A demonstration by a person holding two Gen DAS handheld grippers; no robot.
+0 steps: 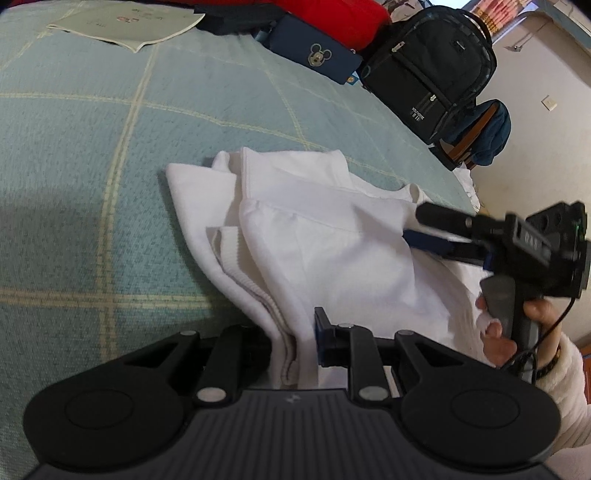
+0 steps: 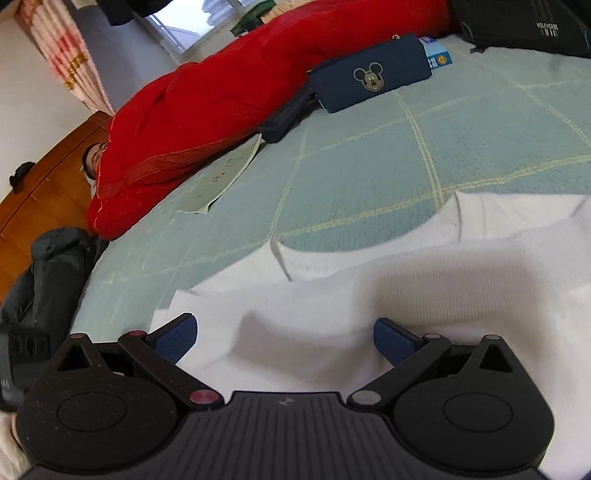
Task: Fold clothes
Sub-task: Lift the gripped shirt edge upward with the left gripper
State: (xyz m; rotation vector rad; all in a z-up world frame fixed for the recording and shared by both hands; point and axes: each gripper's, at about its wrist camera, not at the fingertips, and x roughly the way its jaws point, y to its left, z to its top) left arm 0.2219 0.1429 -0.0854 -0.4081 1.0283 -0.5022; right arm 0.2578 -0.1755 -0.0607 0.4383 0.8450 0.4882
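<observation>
White garment (image 1: 314, 236), a knit top with ribbed hems, lies partly folded in several layers on the pale green checked bedspread (image 1: 92, 155), at the near edge of the bed. In the left wrist view it fills the centre and runs off toward 4 o'clock. The left gripper (image 1: 295, 354), at 6 o'clock in that view, has its jaws drawn close on a bunched ribbed edge of the garment; the cloth stands pinched between them, with the blue pad (image 1: 322, 343) pressed against its right side. At 3 o'clock in the same view the right gripper (image 1: 424, 225) reaches in over the garment, held by a hand (image 1: 517, 325) in a fluffy white sleeve (image 1: 565, 384); its black and blue fingers are apart, the blue one lying on the cloth.

From the right wrist view the right gripper's jaws stand wide, blue pads (image 2: 177, 338) far apart, with the white fabric spread beneath and between them but not clamped.

Toward 12 o'clock in the left wrist view lie a navy pouch with a Mickey Mouse patch (image 1: 314, 51), a red quilt (image 1: 332, 18) and a pale sheet of paper (image 1: 129, 26). A black backpack (image 1: 432, 62) stands at 1 o'clock at the bed's edge. In the right wrist view a wooden headboard (image 2: 48, 173) shows at 9 o'clock.
</observation>
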